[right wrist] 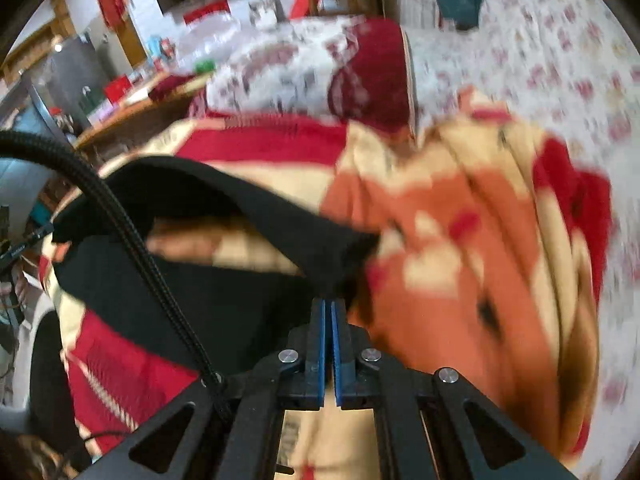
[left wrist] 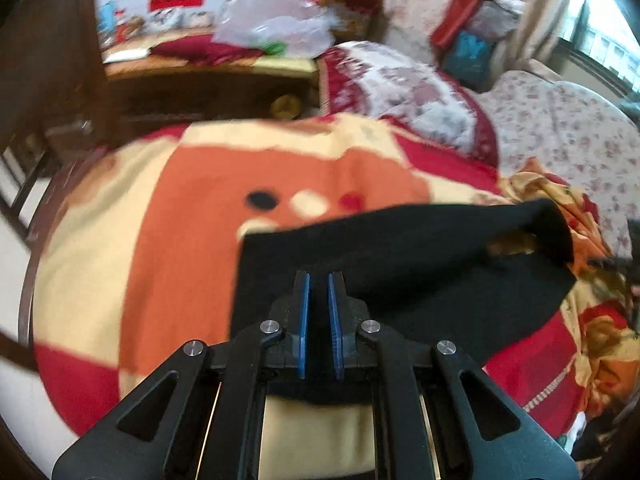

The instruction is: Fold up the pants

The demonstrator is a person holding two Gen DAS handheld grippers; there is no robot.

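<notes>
Black pants lie partly folded on an orange, cream and red blanket on the bed. In the left wrist view my left gripper sits over the pants' near edge, its blue pads a small gap apart with black cloth between them. In the right wrist view my right gripper is shut on a corner of the pants and holds that layer lifted, so a fold arches above the blanket.
A red and white quilt and a floral bedsheet lie beyond the blanket. A wooden desk with a plastic bag stands at the far left. A black cable crosses the right wrist view.
</notes>
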